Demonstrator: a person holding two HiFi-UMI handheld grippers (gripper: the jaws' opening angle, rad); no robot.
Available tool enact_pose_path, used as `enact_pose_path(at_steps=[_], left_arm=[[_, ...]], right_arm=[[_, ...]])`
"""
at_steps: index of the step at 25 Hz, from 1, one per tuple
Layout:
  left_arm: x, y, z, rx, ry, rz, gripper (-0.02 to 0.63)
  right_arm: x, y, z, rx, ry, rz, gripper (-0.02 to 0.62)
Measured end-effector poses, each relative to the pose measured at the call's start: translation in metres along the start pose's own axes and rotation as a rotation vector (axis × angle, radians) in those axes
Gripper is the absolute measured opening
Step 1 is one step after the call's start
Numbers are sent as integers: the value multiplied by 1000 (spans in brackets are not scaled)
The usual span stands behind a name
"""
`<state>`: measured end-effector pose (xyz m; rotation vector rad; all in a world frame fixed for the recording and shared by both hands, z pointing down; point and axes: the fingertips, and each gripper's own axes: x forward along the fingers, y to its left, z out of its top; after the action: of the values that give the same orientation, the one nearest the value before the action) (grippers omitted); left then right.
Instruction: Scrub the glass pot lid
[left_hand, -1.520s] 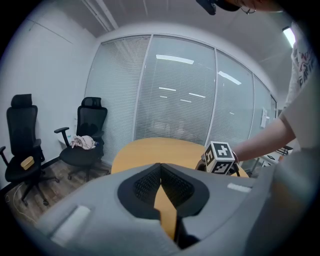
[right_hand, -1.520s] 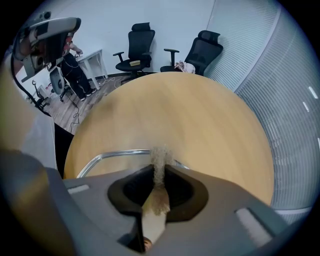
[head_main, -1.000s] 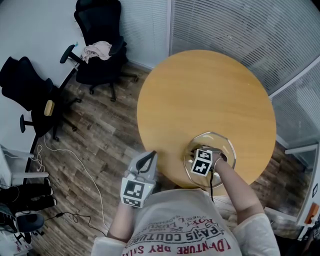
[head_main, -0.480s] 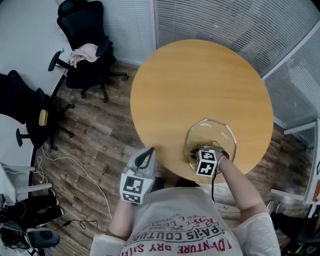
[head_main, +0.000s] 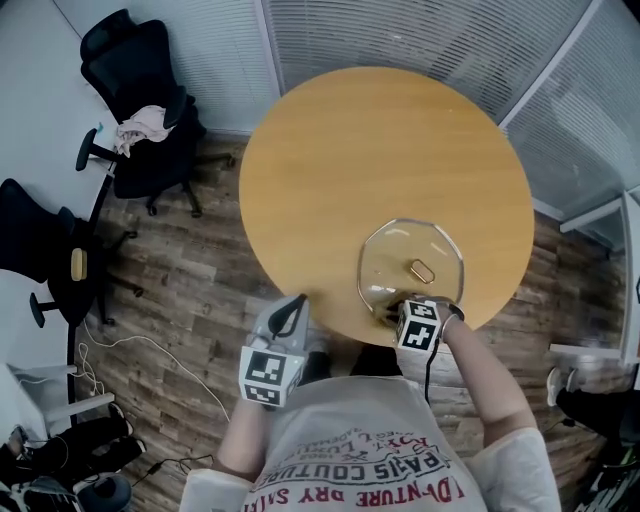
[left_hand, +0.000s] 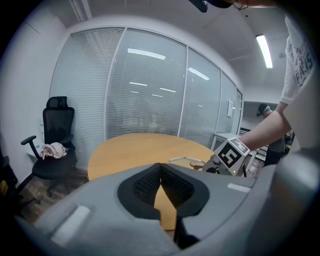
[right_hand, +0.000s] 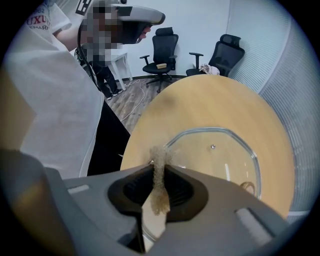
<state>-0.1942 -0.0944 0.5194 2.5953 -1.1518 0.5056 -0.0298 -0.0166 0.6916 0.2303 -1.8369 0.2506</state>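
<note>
The right gripper (right_hand: 159, 169) clamps a thin tan scouring pad (right_hand: 160, 197), its tip at the near rim of the glass pot lid (right_hand: 215, 160). The lid lies flat on a round wooden table (right_hand: 200, 100).
</note>
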Motion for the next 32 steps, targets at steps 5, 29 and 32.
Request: enact_pose_path(at_steps=[5,29,32], left_arm=[[7,-17,4,14,8,-49,8],[68,-98,58,78,-57,-154,8],[78,-102,67,87,-66,-157,8]], right_arm=[[-5,15,-20,78,-6,5,64],[-116,-47,-48,651,-460,-283,64],[-158,-74,-42,672,-603,-454,64]])
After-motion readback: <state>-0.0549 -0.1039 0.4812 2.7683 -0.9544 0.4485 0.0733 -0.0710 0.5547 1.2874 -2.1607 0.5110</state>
